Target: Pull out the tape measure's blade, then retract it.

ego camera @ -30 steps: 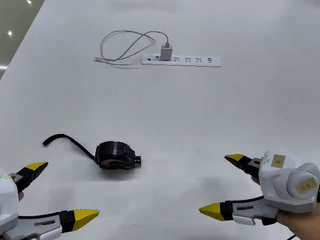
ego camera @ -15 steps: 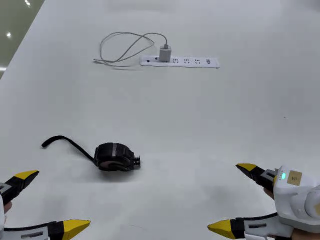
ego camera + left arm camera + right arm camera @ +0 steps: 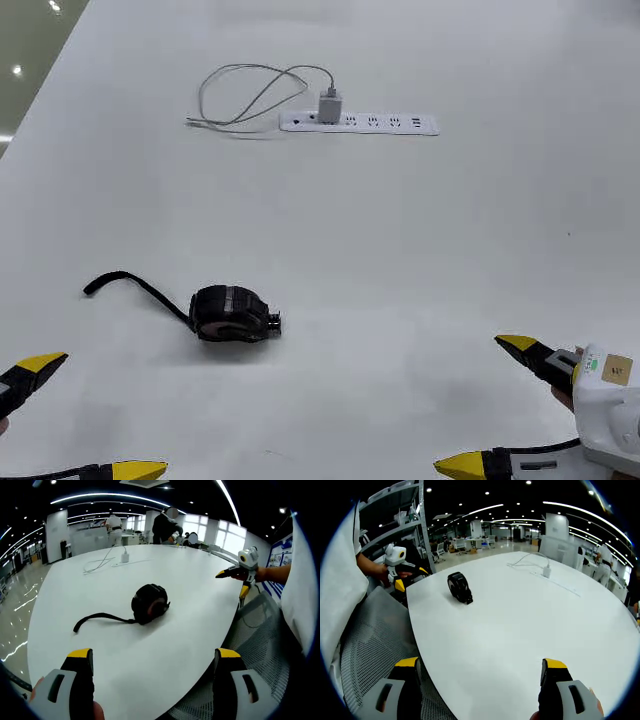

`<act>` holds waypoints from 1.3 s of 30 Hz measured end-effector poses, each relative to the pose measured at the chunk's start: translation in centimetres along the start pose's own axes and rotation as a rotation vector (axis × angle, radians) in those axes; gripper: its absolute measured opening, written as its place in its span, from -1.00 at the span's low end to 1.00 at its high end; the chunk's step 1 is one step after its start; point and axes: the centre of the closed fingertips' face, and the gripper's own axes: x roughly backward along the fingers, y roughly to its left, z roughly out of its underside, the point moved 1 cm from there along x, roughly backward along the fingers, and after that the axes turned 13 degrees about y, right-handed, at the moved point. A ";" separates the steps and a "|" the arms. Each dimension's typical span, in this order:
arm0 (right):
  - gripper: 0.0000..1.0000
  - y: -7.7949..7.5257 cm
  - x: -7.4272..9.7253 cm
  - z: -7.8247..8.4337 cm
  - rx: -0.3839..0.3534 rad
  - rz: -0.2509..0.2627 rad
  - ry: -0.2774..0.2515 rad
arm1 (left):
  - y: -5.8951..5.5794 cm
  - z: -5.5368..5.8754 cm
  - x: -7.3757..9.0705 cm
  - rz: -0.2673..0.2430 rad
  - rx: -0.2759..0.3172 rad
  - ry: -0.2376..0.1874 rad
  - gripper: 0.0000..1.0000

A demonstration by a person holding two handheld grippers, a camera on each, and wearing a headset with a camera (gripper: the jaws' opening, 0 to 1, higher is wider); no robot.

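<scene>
A black tape measure (image 3: 232, 314) lies on the white table (image 3: 420, 240), its black wrist strap (image 3: 125, 283) trailing to the left. No blade is drawn out. My left gripper (image 3: 92, 415) stands open at the near left edge, short of the tape measure and apart from it. At the near right my right gripper (image 3: 488, 405) is open too, well to the right of it. In the left gripper view the tape measure (image 3: 150, 602) lies ahead of the open left gripper (image 3: 154, 655). The right gripper view has the tape measure (image 3: 460, 586) far off, beyond the open right gripper (image 3: 480, 665).
A white power strip (image 3: 358, 123) with a plugged-in charger (image 3: 330, 105) and a looped white cable (image 3: 245, 95) lies at the far side of the table. A grey mesh chair (image 3: 375, 640) sits below the table's near edge. People stand at benches in the background.
Both grippers have drawn back toward the near edge of the table and lower in the head view, still open. The tape measure has stayed where it was.
</scene>
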 end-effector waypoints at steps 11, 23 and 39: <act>0.98 0.3 -0.3 0.3 -0.005 -0.006 0.008 | 0.1 -0.2 0.2 -0.004 -0.013 -0.016 0.98; 0.98 0.3 -0.3 0.2 -0.005 -0.008 0.009 | 0.1 -0.5 0.1 -0.007 -0.027 -0.012 0.98; 0.96 0.2 -0.2 0.0 -0.004 -0.009 0.011 | -0.2 -0.6 0.0 -0.004 -0.040 -0.007 0.98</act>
